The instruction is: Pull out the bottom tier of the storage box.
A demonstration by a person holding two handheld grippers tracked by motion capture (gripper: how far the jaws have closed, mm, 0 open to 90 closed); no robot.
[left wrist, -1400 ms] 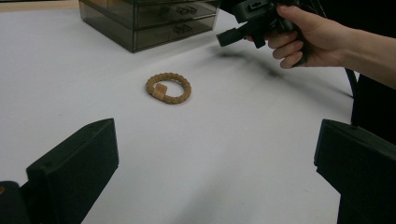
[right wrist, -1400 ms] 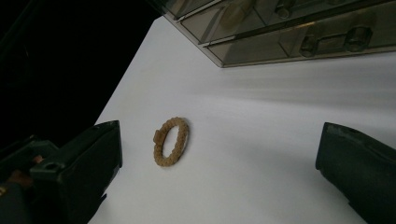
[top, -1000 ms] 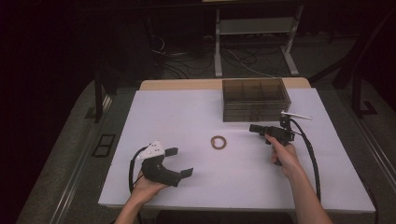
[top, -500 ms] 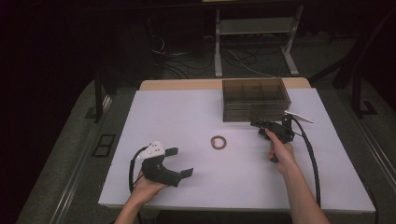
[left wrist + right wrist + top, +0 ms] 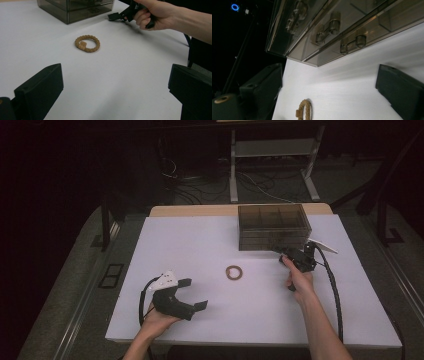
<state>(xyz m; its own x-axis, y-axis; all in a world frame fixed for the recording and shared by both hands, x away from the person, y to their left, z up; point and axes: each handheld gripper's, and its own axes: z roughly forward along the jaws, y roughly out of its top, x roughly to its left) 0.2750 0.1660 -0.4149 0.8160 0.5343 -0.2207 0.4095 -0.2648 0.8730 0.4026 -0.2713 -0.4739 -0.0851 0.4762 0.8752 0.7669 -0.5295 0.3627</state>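
A brown braided ring (image 5: 234, 272) lies flat in the middle of the white table (image 5: 200, 245); it also shows as the ring (image 5: 87, 43) and the ring (image 5: 304, 110). My left gripper (image 5: 194, 293) rests near the front left, pointing at the ring, jaws wide open and empty (image 5: 115, 72). My right gripper (image 5: 279, 251) is tilted on its side just before the front of a smoked plastic drawer box (image 5: 272, 225). Its jaws (image 5: 328, 75) have just been closing a little; they stand open with nothing between them, facing the drawer handles (image 5: 352, 42).
The drawer box (image 5: 75, 10) stands at the back right of the table, its top compartments open. The right gripper's cable (image 5: 335, 295) trails along the table's right side. Dark floor, cables and a metal stand (image 5: 272, 165) lie beyond the far edge.
My right gripper has edged toward the drawer box's front and rolled onto its side. The left gripper and the ring have kept still.
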